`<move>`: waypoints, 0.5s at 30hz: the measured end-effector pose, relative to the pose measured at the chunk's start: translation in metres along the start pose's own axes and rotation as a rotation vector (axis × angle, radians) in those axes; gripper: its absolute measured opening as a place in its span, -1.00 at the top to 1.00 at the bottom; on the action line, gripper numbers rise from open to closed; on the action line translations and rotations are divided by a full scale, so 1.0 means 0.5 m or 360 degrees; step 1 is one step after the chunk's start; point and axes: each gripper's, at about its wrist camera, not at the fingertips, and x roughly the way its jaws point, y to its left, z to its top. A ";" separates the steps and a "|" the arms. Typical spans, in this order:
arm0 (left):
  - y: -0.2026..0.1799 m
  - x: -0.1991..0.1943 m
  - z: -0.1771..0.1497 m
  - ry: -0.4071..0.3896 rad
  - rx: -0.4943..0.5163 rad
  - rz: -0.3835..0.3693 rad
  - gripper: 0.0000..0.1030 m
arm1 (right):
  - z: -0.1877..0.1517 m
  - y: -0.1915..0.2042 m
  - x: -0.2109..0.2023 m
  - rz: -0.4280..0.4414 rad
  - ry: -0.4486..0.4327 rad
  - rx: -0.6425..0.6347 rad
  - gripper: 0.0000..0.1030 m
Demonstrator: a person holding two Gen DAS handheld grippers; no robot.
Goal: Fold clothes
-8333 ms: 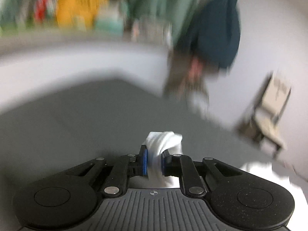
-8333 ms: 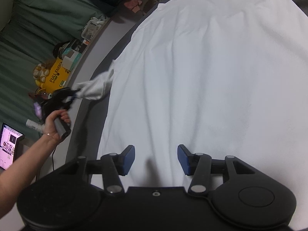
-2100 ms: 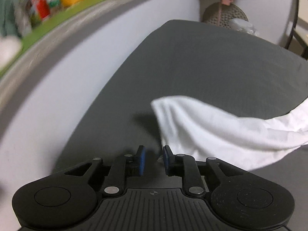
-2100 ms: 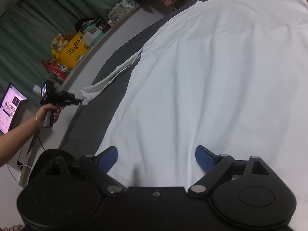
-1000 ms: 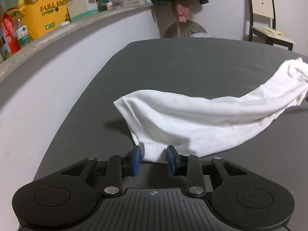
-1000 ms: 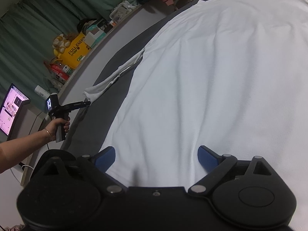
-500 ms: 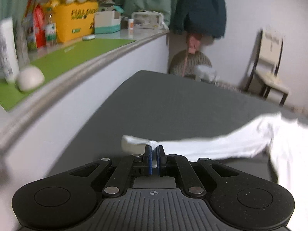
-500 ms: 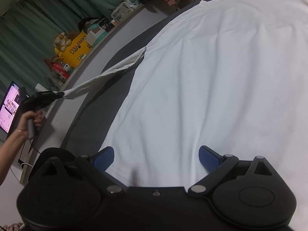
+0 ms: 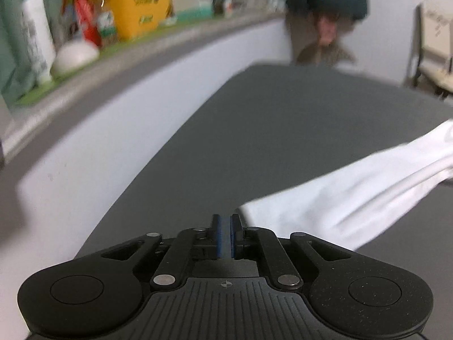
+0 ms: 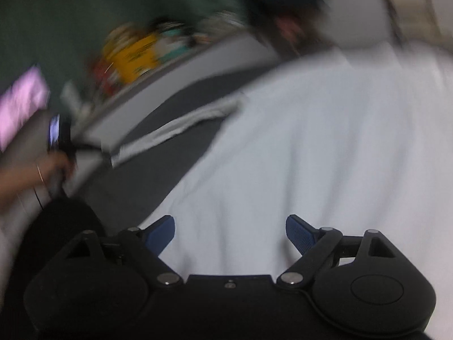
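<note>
Garment: a white shirt [image 10: 325,155] lies spread flat over the dark grey bed [image 9: 283,119], filling the right wrist view from 12 to 5 o'clock.
Sleeve: the sleeve [image 9: 339,198] runs out across the bed toward 3 o'clock in the left wrist view, its cuff end just beside the gripper tip, laid out straight, probably so it can be folded inward cleanly.
Left gripper [image 9: 225,235]: the blue pads are almost together with only a thin gap, and no cloth shows between them; the cuff sits just right of the tip, apparently let go.
Right gripper [image 10: 230,233]: jaws spread wide, hovering over the shirt's lower body at 6 o'clock, holding nothing; likely poised for the hem.
Shelf [image 9: 113,45]: blurred clutter runs at 10 to 12 o'clock, including a yellow box [image 9: 140,5].
Stage: judged early; the shirt is flattened, no fold yet made.
Blur: the right view is smeared, so fine cloth edges there cannot be read.
</note>
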 end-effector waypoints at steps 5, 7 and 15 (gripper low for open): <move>-0.100 -0.078 0.012 -0.0074 0.0272 -0.0431 0.48 | 0.126 0.078 0.134 -0.0133 -0.0114 -0.0673 -0.32; -0.134 -0.083 0.022 -0.0107 0.0279 -0.0517 -0.46 | 0.174 0.104 0.215 -0.0188 -0.0124 -0.0925 -0.17; -0.156 -0.020 0.055 -0.0098 -0.0527 -0.0558 -0.99 | 0.242 0.195 0.501 -0.0420 0.0039 -0.1717 0.45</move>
